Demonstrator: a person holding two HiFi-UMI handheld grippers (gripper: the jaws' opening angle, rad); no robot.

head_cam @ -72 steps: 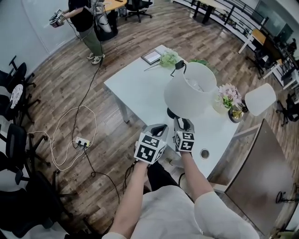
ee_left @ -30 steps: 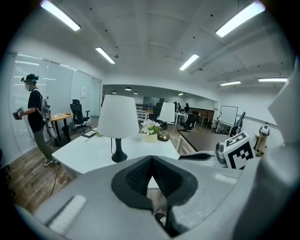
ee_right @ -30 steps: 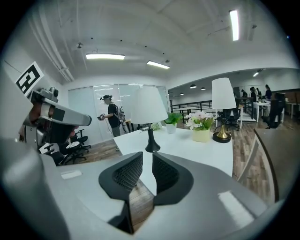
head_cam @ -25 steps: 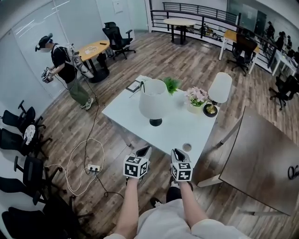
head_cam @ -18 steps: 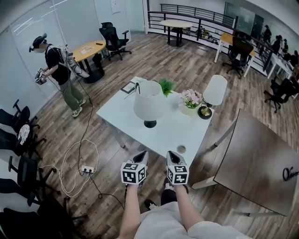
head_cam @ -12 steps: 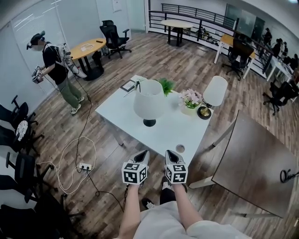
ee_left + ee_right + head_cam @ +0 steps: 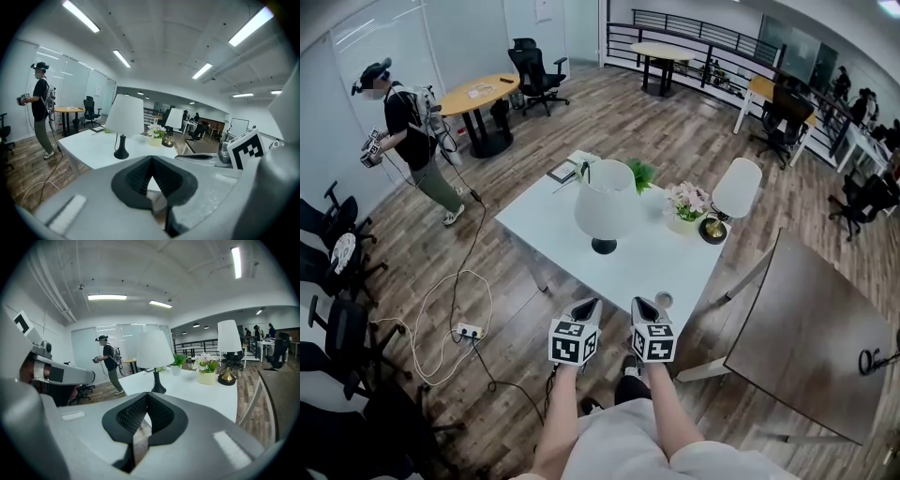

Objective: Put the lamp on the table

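Observation:
The lamp (image 7: 607,199), with a white shade and a black stem and base, stands upright near the middle of the white table (image 7: 546,223). It also shows ahead in the left gripper view as the lamp (image 7: 124,118) and in the right gripper view as the lamp (image 7: 154,351). My left gripper (image 7: 588,307) and right gripper (image 7: 642,306) hang side by side off the table's near edge, well short of the lamp. The left gripper (image 7: 151,158) and the right gripper (image 7: 146,394) are both shut with nothing between the pads.
On the table also stand a second white lamp with a brass base (image 7: 735,191), a flower pot (image 7: 686,202), a green plant (image 7: 642,173), a tablet (image 7: 562,172) and a small cup (image 7: 663,300). A person (image 7: 398,122) stands far left. A cable and power strip (image 7: 469,330) lie on the floor, and a brown table (image 7: 806,337) is at right.
Nearly three seconds ago both grippers were close at the lamp's base. Now they are drawn back off the table's near edge and the lamp stands alone. The person at left has shifted slightly.

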